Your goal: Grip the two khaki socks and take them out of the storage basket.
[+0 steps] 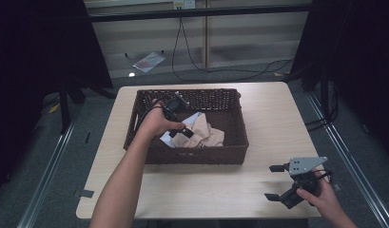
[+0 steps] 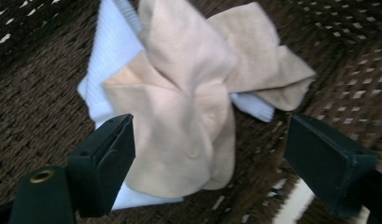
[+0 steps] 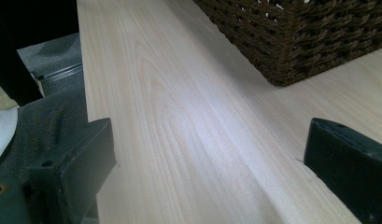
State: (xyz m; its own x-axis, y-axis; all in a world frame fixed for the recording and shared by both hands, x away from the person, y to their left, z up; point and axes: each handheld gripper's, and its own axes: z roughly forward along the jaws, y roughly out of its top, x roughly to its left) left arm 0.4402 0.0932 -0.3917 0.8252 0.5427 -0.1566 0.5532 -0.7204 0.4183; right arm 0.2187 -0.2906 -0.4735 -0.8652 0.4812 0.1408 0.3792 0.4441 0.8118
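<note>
A dark brown wicker basket (image 1: 197, 156) stands in the middle of the table. Inside it lie a crumpled beige cloth (image 1: 206, 133) and a white cloth (image 1: 192, 118) partly under it. My left gripper (image 1: 180, 132) reaches down into the basket, open, its jaws on either side of the beige cloth (image 2: 188, 102) with the white cloth (image 2: 109, 51) showing behind. My right gripper (image 1: 277, 182) rests open above the table near the front right corner, nothing between its jaws. The right gripper view shows the basket (image 3: 300, 42) corner ahead.
The light wooden table (image 1: 273, 123) has free surface right of and in front of the basket. Its front edge lies close to my right gripper. Grey floor with cables (image 1: 220, 71) and a metal rail surrounds the table.
</note>
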